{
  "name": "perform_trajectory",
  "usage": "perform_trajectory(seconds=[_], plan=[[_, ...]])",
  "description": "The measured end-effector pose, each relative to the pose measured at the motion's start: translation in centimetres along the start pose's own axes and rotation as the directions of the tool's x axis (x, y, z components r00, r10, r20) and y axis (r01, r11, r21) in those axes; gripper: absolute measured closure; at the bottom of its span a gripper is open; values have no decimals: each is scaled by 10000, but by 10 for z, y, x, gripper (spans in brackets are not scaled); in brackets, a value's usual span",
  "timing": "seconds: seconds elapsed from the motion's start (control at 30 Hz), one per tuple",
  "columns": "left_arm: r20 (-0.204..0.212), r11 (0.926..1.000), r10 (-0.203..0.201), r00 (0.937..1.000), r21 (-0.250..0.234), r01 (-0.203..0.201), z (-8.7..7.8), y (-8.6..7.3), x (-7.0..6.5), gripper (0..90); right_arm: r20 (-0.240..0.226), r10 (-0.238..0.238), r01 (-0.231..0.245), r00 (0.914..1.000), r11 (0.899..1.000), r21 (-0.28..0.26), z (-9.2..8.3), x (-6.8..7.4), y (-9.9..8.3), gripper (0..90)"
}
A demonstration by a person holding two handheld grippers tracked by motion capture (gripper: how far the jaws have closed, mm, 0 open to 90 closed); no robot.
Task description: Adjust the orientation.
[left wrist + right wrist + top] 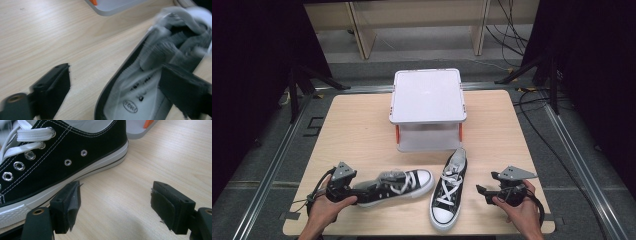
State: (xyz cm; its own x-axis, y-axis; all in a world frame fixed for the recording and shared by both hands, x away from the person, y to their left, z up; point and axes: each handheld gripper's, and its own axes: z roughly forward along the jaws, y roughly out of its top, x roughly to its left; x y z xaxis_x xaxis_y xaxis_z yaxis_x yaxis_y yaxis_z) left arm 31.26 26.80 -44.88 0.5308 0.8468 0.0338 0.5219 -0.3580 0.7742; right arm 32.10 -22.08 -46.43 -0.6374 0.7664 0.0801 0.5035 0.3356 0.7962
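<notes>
My left gripper (357,192)'s fingers (53,87) straddle the heel wall of the left sneaker (399,184), spread, not pressing; toe points right. Right gripper (482,192) open beside the right sneaker (449,192), toe toward me. Pale wooden surface (357,130).

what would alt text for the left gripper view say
The left gripper stands open around the heel rim of a black sneaker, one jaw outside on the wooden table and one inside above the white insole. The corner of a grey box sits beyond.
</notes>
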Motion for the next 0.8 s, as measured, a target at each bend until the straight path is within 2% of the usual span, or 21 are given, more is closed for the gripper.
perform_trajectory(seconds=[0.03, 0.07, 0.1, 0.13, 0.17, 0.2, 0.23, 0.3, 0.33, 0.37, 0.4, 0.43, 0.47, 0.5, 0.57, 0.63, 0.67, 0.7, 0.73, 0.77, 0.8], plan=[[0, 10000, 0, 10000, 0, 0, 0, 0, 0, 238, -65, 38, -38, 10000, 10000, -45, 0, 0, 0, 253], [475, 9984, -555, 9973, 75, 552, -2, 1, 1, 157, 31, -7, 7, 10000, 10000, 19, -1, 0, 0, 253], [855, 9966, -786, 9932, -178, 804, -4, 2, -1, 169, -28, -1, 1, 10000, 10000, 14, -1, 0, 0, 253], [855, 9966, -786, 9932, -178, 804, -4, 2, -1, 214, -28, -1, 1, 10000, 10000, 14, -1, 0, 0, 253], [1014, 9971, -648, 9927, -334, 685, -6, 4, -4, 203, 7, -75, 75, 10000, 10000, -52, 0, -2, -1, 253], [1004, 9988, -363, 9943, -290, 394, -9, 7, -8, 173, -34, 87, -86, 10000, 9999, 66, 1, -1, -1, 253], [1079, 9989, -275, 9938, -350, 315, -10, 9, -9, 170, -251, 77, -78, 9997, 10000, -11, 1, -1, 0, 253], [1126, 9996, 75, 9936, -275, -44, -11, 14, -8, 204, -307, 17, -14, 9995, 10000, 92, 2, -2, 0, 253], [1224, 9993, 31, 9925, -368, 14, -10, 16, -8, 204, -310, 23, -19, 9995, 9999, 127, 2, -1, 0, 253], [1227, 9994, 265, 9921, -235, -238, -9, 18, -5, 206, -258, -12, 16, 9997, 9999, 139, 2, -1, 0, 253], [1227, 9994, 265, 9921, -235, -238, -9, 18, -5, 218, -235, -124, 128, 9996, 9998, 170, 3, -1, 0, 253], [1410, 9994, 198, 9898, -318, -155, -5, 21, -3, 247, -202, -150, 154, 9997, 9997, 194, 3, -1, -1, 253], [1468, 9994, 320, 9886, -211, -292, -3, 22, -1, 263, -199, -120, 125, 9997, 9996, 261, 3, 0, -1, 253], [1583, 9986, 503, 9861, -211, -476, 0, 24, 0, 276, -219, -120, 126, 9997, 9996, 258, 3, 0, 0, 253], [1744, 9940, 1077, 9788, -2, -1093, 5, 27, 5, 345, -221, -141, 146, 9997, 9996, 238, 3, 0, 0, 254], [2203, 9916, 1262, 9672, -13, -1290, 5, 29, 9, 385, -228, -139, 144, 9996, 9996, 237, 3, 0, 0, 254], [2295, 9946, 1034, 9678, -236, -1007, 8, 29, 8, 403, -241, -134, 140, 9996, 9996, 240, 3, 0, 0, 254], [2269, 9922, 1229, 9661, -63, -1248, 8, 30, 9, 421, -239, -138, 143, 9996, 9996, 239, 3, -1, 0, 254], [2269, 9922, 1229, 9661, -63, -1248, 8, 30, 9, 443, -239, -138, 143, 9996, 9996, 239, 3, -1, 0, 254], [2370, 9889, 1453, 9606, -36, -1487, 11, 33, 10, 458, -309, -118, 128, 9995, 9995, 303, 4, -1, -1, 256], [2487, 9899, 1386, 9586, -63, -1415, 11, 37, 10, 457, -405, -106, 119, 9991, 9995, 299, 4, -1, 0, 256]])
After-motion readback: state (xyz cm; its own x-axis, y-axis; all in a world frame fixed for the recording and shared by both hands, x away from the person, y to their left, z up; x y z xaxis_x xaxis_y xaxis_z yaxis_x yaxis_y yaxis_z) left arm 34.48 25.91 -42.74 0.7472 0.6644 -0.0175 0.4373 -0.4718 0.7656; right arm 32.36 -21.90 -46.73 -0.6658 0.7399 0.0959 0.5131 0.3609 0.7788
